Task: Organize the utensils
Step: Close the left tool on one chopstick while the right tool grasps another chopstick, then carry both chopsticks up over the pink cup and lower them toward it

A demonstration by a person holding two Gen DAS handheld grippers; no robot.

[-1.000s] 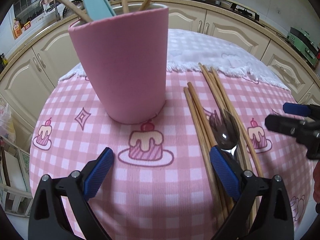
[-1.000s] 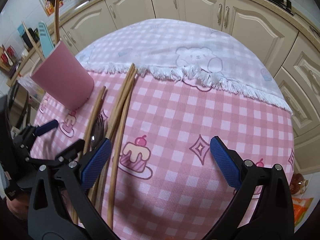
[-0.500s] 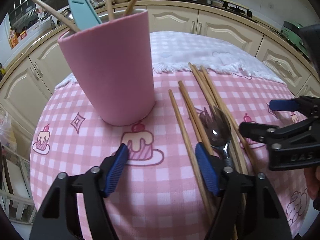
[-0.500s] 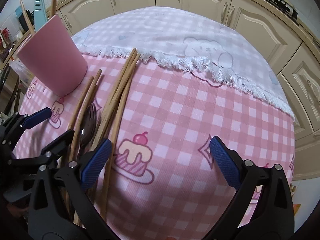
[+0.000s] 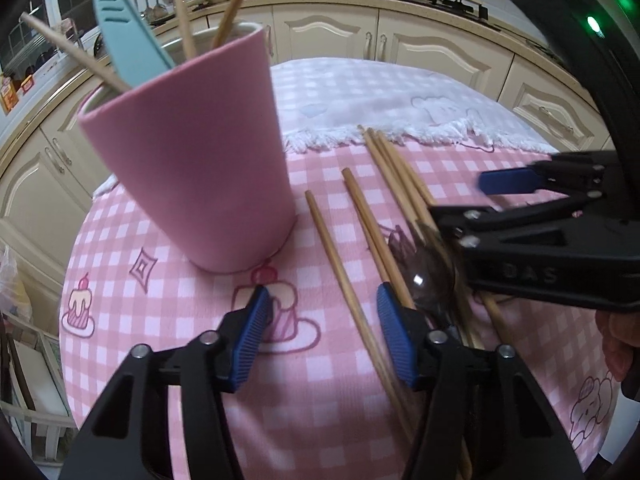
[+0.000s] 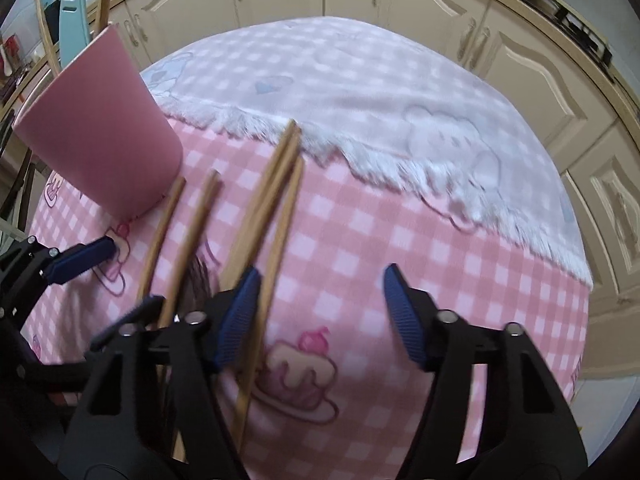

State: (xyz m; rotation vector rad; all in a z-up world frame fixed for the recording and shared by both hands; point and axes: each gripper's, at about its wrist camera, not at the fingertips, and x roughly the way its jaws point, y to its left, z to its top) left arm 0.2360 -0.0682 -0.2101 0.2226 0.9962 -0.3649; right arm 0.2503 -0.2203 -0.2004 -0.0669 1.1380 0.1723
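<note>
1. Our left claw (image 5: 320, 334) points down at the surface (image 5: 192, 364), its jaws closing with a gap still between the blue pads; one chopstick (image 5: 340, 276) runs through that gap, and neither pad presses on it.
2. The right pad of that claw sits against the spoon (image 5: 432, 276), which lies among the chopsticks just to its right.
3. Our right claw (image 6: 320, 316) is also closing, pads still apart, with only pink checked cloth (image 6: 400, 224) between them.
4. Its left pad lies just beside a bundle of chopsticks (image 6: 276, 184); in the blur we cannot tell whether it touches them.
5. Seen from the left wrist, the right claw reaches in from the right, low over the spoon and the right-hand chopsticks.
6. The chopsticks lie loose on the surface, tips pointing away towards the white fringed cloth (image 6: 360, 92).
7. The pink cup (image 5: 192, 152) stands upright to the left of the chopsticks, near them; it holds a teal handle (image 5: 124, 40) and several wooden sticks.
8. Cream cabinets (image 6: 400, 12) curve round behind the surface.
</note>
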